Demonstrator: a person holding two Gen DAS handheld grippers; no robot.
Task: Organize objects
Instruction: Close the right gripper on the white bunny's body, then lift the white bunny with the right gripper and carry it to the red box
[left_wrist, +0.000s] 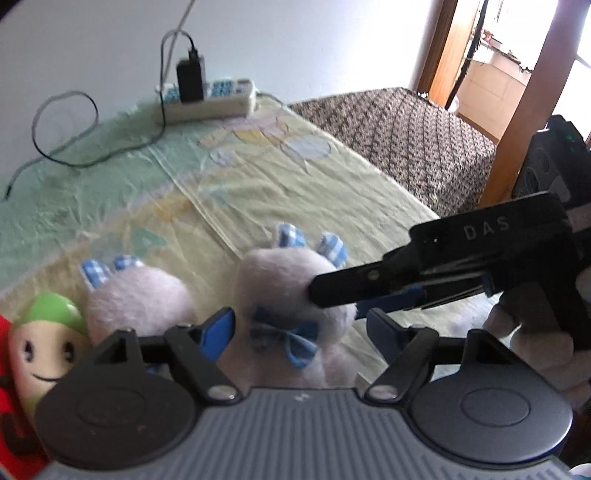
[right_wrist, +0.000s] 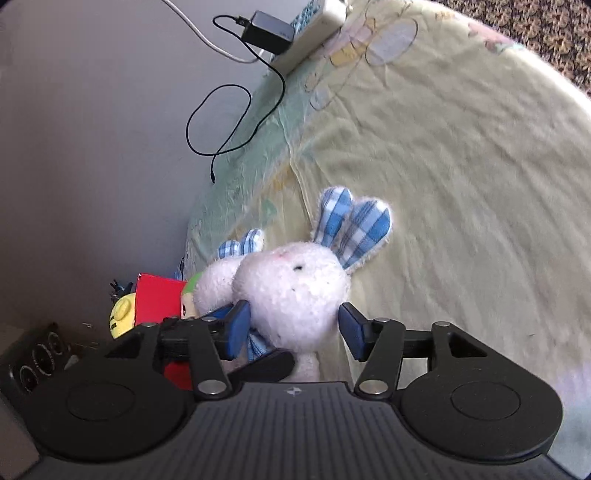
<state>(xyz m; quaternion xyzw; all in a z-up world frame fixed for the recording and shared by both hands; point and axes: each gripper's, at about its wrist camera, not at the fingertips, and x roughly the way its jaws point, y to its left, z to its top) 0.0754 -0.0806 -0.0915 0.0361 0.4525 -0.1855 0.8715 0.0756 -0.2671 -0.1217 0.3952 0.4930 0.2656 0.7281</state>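
A white plush rabbit (left_wrist: 284, 291) with blue checked ears and a blue bow sits on the yellow-green bedsheet; it also shows in the right wrist view (right_wrist: 295, 291). My left gripper (left_wrist: 299, 328) is open, its fingers either side of the rabbit's body. My right gripper (right_wrist: 293, 328) is open around the rabbit's head; it reaches in from the right in the left wrist view (left_wrist: 332, 299). A second white rabbit (left_wrist: 136, 295) lies just left of the first, also seen in the right wrist view (right_wrist: 214, 284).
A green-capped doll (left_wrist: 48, 339) and a red object (right_wrist: 159, 295) lie at the left, with a yellow toy (right_wrist: 122, 314). A power strip (left_wrist: 207, 99) with a black charger and a cable sits at the bed's far end. A patterned blanket (left_wrist: 406, 133) lies beyond.
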